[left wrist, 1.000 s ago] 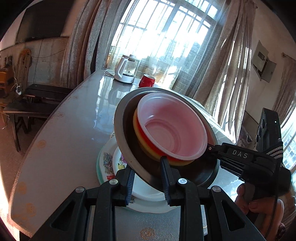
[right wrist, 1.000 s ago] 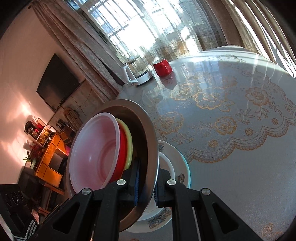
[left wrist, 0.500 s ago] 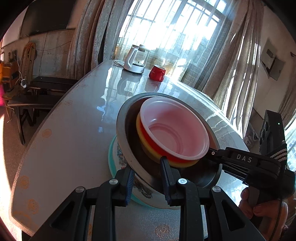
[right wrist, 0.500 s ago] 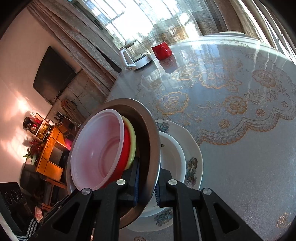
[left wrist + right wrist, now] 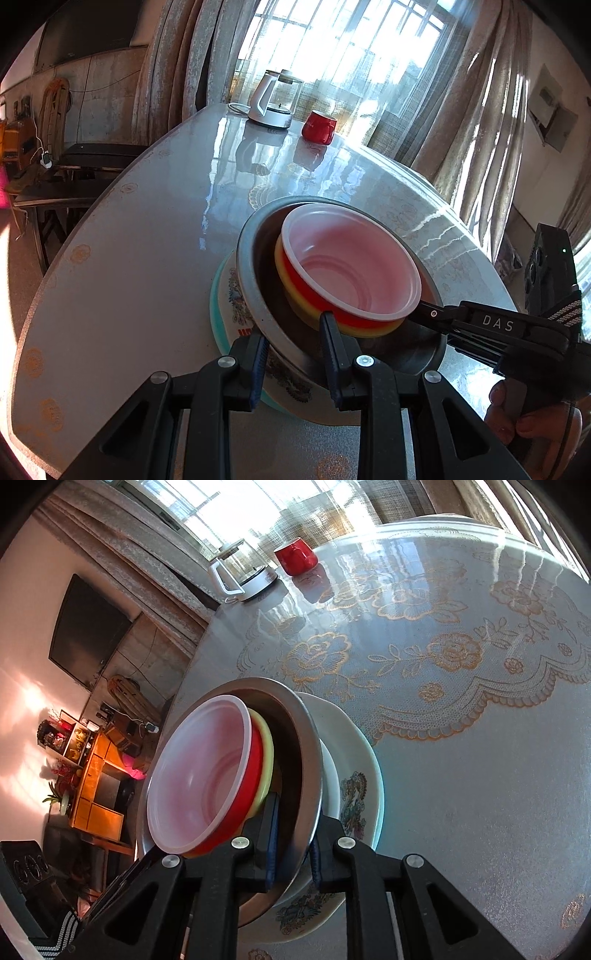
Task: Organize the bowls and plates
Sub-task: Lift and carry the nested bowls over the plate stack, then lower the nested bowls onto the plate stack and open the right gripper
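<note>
A steel bowl (image 5: 258,295) holds a nested stack: a translucent pink bowl (image 5: 351,269) inside a red bowl (image 5: 332,314) inside a yellow bowl (image 5: 295,299). The steel bowl sits low over a white floral plate (image 5: 229,295) on the table; a white bowl (image 5: 330,775) shows between them in the right wrist view. My left gripper (image 5: 295,354) is shut on the steel bowl's near rim. My right gripper (image 5: 293,853) is shut on the steel bowl's rim (image 5: 312,775) from the other side; it also shows in the left wrist view (image 5: 424,314).
A round table with a gold-flowered lace cover (image 5: 461,701) carries the stack near its edge. A glass kettle (image 5: 273,99) and a red mug (image 5: 319,125) stand at the far side by the curtained window. A dark bench (image 5: 74,173) stands left of the table.
Both grippers have lowered the steel bowl with its stack from a tilted, raised pose down onto the white bowl and floral plate. The bowl is now closer to level.
</note>
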Tool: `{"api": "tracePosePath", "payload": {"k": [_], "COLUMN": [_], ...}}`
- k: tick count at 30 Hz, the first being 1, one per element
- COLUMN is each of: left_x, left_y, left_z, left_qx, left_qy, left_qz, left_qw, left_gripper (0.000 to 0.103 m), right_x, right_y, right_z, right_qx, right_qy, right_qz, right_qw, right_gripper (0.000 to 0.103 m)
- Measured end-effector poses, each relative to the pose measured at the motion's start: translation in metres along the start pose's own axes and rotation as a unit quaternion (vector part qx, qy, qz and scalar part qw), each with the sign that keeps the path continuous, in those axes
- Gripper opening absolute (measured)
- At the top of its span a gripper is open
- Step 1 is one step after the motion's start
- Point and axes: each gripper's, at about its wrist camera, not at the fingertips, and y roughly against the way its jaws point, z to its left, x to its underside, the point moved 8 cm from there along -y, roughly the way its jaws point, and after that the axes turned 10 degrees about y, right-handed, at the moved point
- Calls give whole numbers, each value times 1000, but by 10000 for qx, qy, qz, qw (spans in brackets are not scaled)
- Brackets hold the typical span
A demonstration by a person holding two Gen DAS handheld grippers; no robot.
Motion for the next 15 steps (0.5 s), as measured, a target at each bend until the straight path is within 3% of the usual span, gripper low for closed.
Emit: {"api": "tracePosePath", "payload": {"k": [11, 15], "left_x": [-2, -3], "left_y": [-3, -5], "left_z": [4, 4], "left_qx": [-182, -206], "left_qy": [-109, -105], "left_qz": [-52, -18], "left_qw": [9998, 9997], "left_gripper": [28, 28], "right_x": [10, 4], "right_y": [13, 11], "right_z": [-1, 1], "right_qx": [-205, -50], "right_qy": [-43, 108], "right_qz": [-18, -58], "right_qw": [9998, 9999], "right_gripper": [18, 18]}}
